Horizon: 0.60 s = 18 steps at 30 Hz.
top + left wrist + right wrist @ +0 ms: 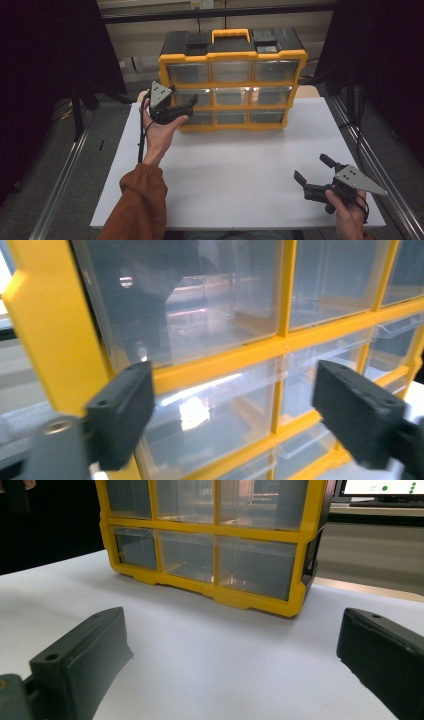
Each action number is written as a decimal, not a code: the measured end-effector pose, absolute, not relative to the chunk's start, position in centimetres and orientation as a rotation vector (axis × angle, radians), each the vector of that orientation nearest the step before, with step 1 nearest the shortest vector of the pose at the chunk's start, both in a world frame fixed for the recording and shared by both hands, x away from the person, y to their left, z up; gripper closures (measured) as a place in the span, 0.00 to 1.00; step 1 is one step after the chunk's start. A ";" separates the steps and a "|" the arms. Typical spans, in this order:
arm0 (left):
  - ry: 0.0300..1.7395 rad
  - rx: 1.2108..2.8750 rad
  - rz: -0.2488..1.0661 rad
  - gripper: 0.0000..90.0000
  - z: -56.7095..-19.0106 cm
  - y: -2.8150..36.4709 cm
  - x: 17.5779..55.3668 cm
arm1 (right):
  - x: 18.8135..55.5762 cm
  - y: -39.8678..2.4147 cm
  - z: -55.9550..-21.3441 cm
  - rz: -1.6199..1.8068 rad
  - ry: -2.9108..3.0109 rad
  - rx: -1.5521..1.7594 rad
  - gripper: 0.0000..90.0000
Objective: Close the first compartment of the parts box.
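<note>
The left gripper [186, 102] stood spread, holding nothing, right at the left-hand middle clear plastic drawer [210, 415] of the yellow and black nine-drawer organiser box [232, 80] at the back of the white table [240, 170]. I judged a drawer was about to be pulled: the jaws needed to close on its front lip. The drawers looked empty. The right gripper [312, 172] waited unclenched, well apart.

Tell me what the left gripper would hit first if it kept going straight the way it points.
Most likely the clear plastic front of the middle-row left drawer in the yellow-framed organiser; the left gripper has open jaws framing it, though the remaining gap is hard to judge.
</note>
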<state>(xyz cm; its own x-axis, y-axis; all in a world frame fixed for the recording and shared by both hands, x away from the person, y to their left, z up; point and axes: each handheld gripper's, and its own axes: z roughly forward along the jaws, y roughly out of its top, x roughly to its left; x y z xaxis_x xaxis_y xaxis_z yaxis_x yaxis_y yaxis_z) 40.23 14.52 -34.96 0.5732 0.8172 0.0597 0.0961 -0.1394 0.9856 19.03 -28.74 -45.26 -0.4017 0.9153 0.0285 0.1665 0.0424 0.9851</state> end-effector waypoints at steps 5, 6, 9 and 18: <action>0.757 1.608 0.733 0.09 -35.5 15.2 39.1 | 19.0 -28.7 -45.3 1.418 1.657 1.105 0.00; 0.758 1.604 0.722 0.07 -35.7 15.3 38.9 | 19.1 -28.7 -45.3 1.417 1.654 1.106 0.00; 0.776 1.594 0.701 0.05 -36.3 15.6 38.4 | 19.1 -28.7 -45.3 1.418 1.655 1.107 0.00; 0.811 1.616 0.683 0.04 -39.0 16.2 36.5 | 19.0 -28.7 -45.3 1.414 1.650 1.108 0.00</action>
<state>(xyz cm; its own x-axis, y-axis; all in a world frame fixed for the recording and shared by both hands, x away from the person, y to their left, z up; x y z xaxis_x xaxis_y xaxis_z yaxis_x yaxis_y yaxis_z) 36.51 16.24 -39.03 0.5922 0.8057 0.0074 0.1448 -0.1155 0.9827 19.03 -28.73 -45.26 -0.3994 0.9164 0.0273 0.1678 0.0438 0.9848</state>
